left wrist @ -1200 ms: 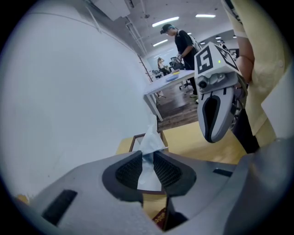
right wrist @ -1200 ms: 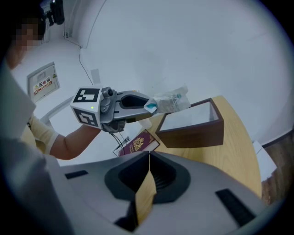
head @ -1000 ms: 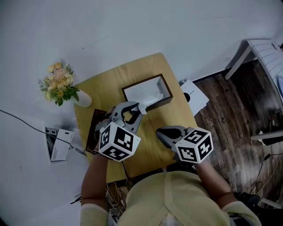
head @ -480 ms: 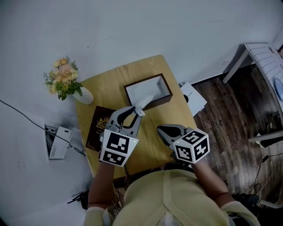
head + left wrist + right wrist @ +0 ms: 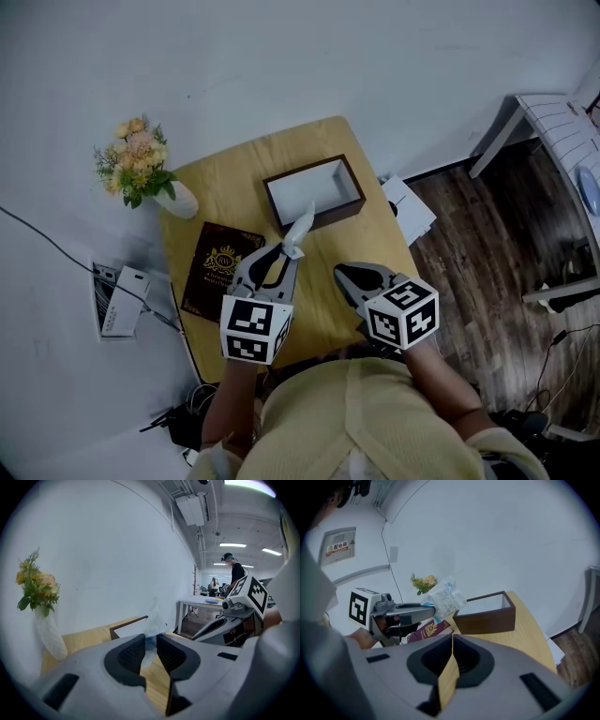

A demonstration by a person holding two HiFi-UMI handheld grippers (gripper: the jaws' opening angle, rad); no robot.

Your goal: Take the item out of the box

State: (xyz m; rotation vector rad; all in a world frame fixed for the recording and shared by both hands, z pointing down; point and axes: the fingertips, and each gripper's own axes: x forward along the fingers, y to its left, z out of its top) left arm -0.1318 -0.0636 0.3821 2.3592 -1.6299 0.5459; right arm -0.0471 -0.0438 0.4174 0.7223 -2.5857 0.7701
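Above the tabletop (image 5: 234, 178), just short of the open box (image 5: 320, 217), the left hand-held gripper (image 5: 291, 249) pinches the crinkly packet (image 5: 298, 229) by its lower edge, holding it high so it clears the box wall, while the right hand-held gripper (image 5: 340, 275) hangs beside it, jaws together, empty.

Your head view is dim, flat and greyish, the worktop (image 5: 225, 187) lit evenly with only soft shadows; both gripper views bulge strongly and go black at the corners; ceiling strip lights (image 5: 234, 544) glare in the left gripper view; the left gripper (image 5: 150, 646) sits close, its fingers (image 5: 127, 656) soft-edged.
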